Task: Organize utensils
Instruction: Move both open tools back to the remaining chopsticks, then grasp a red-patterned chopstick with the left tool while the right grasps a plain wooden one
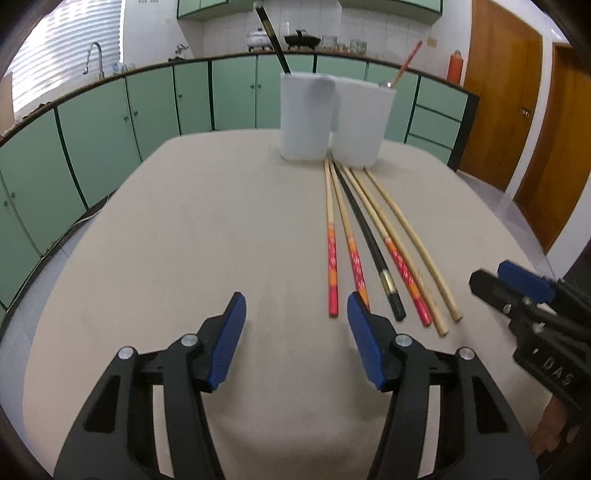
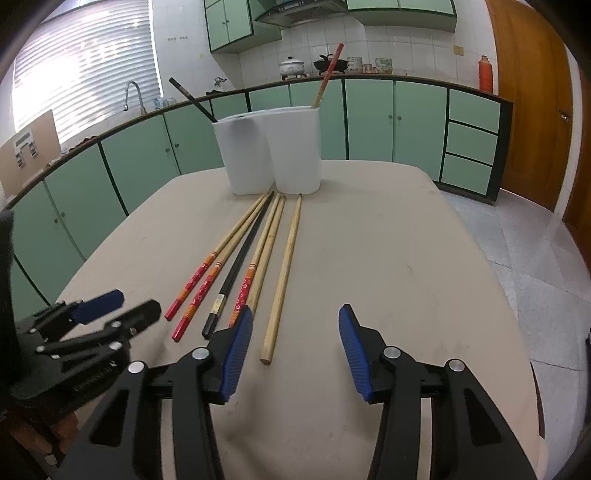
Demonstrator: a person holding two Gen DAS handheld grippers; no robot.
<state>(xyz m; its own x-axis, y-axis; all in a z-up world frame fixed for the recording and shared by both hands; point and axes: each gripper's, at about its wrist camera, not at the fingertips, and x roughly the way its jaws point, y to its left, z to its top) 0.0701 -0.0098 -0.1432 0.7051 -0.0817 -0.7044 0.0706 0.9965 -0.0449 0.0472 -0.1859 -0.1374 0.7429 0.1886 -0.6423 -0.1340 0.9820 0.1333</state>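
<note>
Chopsticks: six lay loose on the bench (image 1: 166,240), fanned out from the foot of two white holders (image 1: 304,118); three red-patterned (image 1: 332,266), one black (image 1: 373,254), two plain bamboo (image 1: 413,243).
Holders: at twelve o'clock; the left one already held a black chopstick (image 1: 271,35), the right one (image 2: 295,147) a red-patterned stick (image 2: 328,79).
Left gripper (image 1: 297,343): jaws stood apart with nothing between them, the right-hand pad just over a red stick's butt end.
Right gripper (image 2: 295,350): jaws apart and empty, the outer plain bamboo stick's butt (image 2: 266,354) lying between them at eleven o'clock.
Step, as judged: picking a stick near its butt end.
Advice: straddle one stick only, pads crosswise, low to the bench; neighbours lay close and could be dragged.
Sorting: match stick to holder.
</note>
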